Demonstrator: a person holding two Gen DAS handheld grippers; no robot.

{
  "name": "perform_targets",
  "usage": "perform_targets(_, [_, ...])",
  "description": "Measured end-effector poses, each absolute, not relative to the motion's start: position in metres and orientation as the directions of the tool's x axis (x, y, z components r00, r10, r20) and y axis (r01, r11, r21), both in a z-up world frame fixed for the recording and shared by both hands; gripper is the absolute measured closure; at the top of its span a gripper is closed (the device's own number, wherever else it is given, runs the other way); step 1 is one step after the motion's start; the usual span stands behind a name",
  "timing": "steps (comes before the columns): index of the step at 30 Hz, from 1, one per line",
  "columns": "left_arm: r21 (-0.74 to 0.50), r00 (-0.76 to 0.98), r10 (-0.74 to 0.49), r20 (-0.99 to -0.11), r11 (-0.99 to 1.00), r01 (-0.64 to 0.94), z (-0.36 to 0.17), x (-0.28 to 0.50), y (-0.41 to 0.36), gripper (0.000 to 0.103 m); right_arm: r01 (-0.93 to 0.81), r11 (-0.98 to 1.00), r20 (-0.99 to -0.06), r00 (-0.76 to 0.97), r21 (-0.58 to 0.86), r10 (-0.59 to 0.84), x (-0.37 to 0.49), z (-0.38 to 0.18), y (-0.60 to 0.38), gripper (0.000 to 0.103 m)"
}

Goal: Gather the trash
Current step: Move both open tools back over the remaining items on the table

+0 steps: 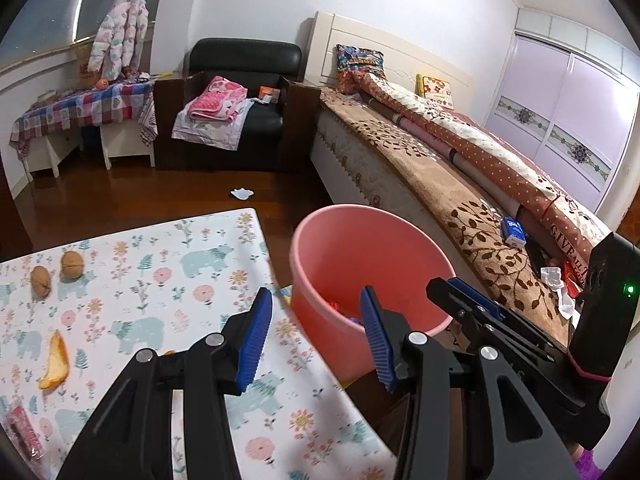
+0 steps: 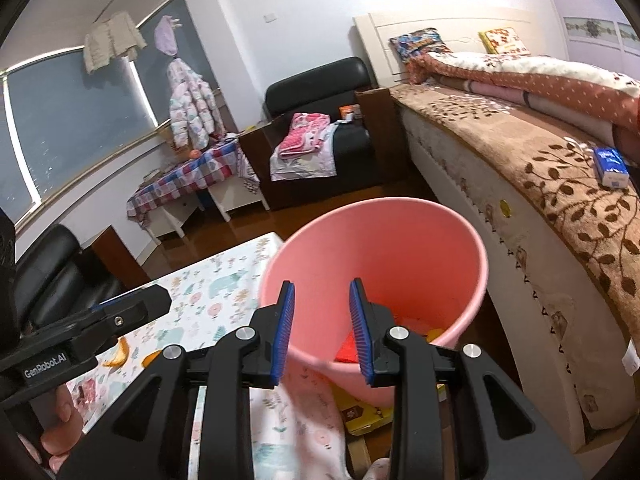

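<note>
1. Both grippers up by the pink bin [image 2: 376, 248], which sits off the table's edge, between table [image 1: 168, 264] and bed [image 1: 440, 184]. Some red and yellow bits already lie at its bottom.
2. Right gripper [image 2: 322, 320]: jaws apart, nothing between the blue pads, aimed into the bin's mouth. Looks like a drop just done or a reset, can't say which.
3. Left gripper [image 1: 316, 328]: also spread wide and empty, hanging over the table corner w/ the bin just beyond it.
4. Trash left on the floral cloth: orange peel [image 1: 54, 364] at the near left, two walnuts [image 1: 58, 272] farther back, a red wrapper [image 1: 22, 432] at the very near edge. Another orange scrap shows by the left tool in the right view.
5. White paper scrap [image 1: 242, 193] on the wood floor, well apart from the table.
6. Risks from here: peel is curved and thin, so a pinch on its edge could flip or tear it. Better to close across the middle.
7. Walnuts are round and hard, prob. squirt out of the ribbed pads and roll off the table if gripped off-centre.
8. Cloth is loose; pads coming in too low could snag it and drag everything toward the edge.
9. Bin looks light; a knock on the rim from either tool could tip it and spill what's inside.
</note>
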State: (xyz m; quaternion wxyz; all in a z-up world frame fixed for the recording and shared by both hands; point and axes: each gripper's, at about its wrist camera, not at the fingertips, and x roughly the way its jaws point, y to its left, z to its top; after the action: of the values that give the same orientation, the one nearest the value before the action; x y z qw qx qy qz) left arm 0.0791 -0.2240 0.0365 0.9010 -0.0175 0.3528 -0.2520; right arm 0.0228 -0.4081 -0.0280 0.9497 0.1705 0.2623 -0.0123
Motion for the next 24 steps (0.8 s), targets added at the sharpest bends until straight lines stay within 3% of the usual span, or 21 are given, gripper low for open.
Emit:
perform_targets(13, [-0.188, 0.701, -0.404, -0.587, 0.911, 0.368, 0.055, 0.063, -0.155, 0.056, 0.033, 0.958, -0.516, 0.848, 0.285, 0.124, 0.014, -0.020, -0.363, 0.074])
perform_targets(24, [-0.118, 0.789, -0.222, -0.574, 0.975, 0.188, 0.067, 0.053, -0.051, 0.055, -0.113, 0.965, -0.555, 0.800, 0.237, 0.230, 0.009, -0.021, -0.315, 0.074])
